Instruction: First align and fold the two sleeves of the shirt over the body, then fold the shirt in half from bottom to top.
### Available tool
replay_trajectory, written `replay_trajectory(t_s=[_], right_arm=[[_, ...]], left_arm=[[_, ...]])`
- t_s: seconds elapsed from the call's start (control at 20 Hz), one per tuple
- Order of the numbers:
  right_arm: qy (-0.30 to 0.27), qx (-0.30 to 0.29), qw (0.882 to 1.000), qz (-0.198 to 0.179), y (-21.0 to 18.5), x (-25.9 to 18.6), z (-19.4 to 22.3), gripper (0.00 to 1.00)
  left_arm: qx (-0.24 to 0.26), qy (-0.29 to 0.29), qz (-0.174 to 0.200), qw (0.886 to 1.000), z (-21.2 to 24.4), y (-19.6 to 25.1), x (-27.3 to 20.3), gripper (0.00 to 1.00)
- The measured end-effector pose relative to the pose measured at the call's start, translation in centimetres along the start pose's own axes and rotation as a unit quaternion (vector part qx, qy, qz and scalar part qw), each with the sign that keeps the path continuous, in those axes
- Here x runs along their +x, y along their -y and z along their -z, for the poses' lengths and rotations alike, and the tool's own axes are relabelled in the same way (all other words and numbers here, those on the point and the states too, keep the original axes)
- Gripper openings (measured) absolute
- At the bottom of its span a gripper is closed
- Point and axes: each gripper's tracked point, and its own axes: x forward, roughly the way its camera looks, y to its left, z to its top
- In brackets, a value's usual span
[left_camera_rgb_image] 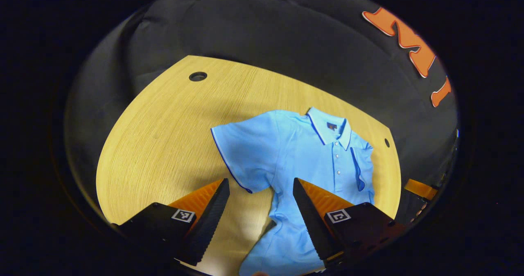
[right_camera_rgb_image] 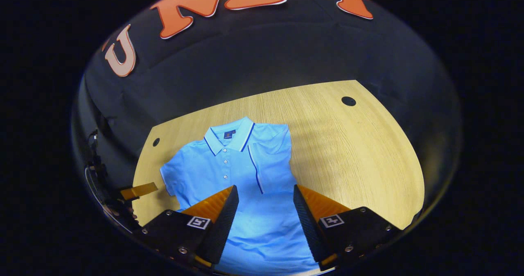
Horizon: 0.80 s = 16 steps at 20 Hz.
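Note:
A light blue polo shirt (left_camera_rgb_image: 294,153) lies face up on the wooden table (left_camera_rgb_image: 163,136), collar toward the far edge. In the left gripper view its near-side sleeve (left_camera_rgb_image: 235,155) is spread flat, while the other sleeve (left_camera_rgb_image: 362,165) is folded over the chest. My left gripper (left_camera_rgb_image: 260,182) hovers open just below the spread sleeve's hem, holding nothing. In the right gripper view the shirt (right_camera_rgb_image: 229,165) shows the folded sleeve (right_camera_rgb_image: 270,149) on the body. My right gripper (right_camera_rgb_image: 265,188) stands open above the shirt's middle, empty.
The table has round cable holes (left_camera_rgb_image: 198,76) (right_camera_rgb_image: 348,101) near its far corners. Bare wood (right_camera_rgb_image: 352,157) stretches beside the shirt. The other gripper's finger (right_camera_rgb_image: 139,191) and a hand (right_camera_rgb_image: 118,210) show at the left edge of the right gripper view.

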Motion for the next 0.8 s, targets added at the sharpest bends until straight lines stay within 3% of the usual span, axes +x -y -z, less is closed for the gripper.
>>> replay_trajectory(t_s=[0.05, 0.1, 0.3, 0.45, 0.8], right_arm=[[0.008, 0.006, 1.0, -0.002, 0.0, -0.9, 0.1, 0.79], [0.017, 0.008, 1.0, -0.001, 0.3, -1.7, 0.2, 0.89], [0.04, 0.002, 0.999, 0.002, 1.8, -4.9, 0.6, 0.98], [0.043, 0.021, 0.999, -0.014, 2.5, -6.9, 2.0, 0.99], [0.064, 0.04, 0.997, 0.004, 5.8, -10.8, 5.6, 0.99]], left_arm=[[-0.009, -0.019, -0.01, 1.0, 0.4, -0.5, 0.7, 1.0], [-0.021, -0.04, -0.012, 0.999, 0.9, -0.5, 1.2, 1.0], [-0.043, -0.073, -0.034, 0.996, 1.1, -1.4, 2.8, 0.99], [-0.074, -0.099, -0.038, 0.992, 1.3, -1.1, 3.3, 1.0], [-0.051, -0.1, -0.129, 0.985, -1.5, -4.5, 5.4, 0.96]])
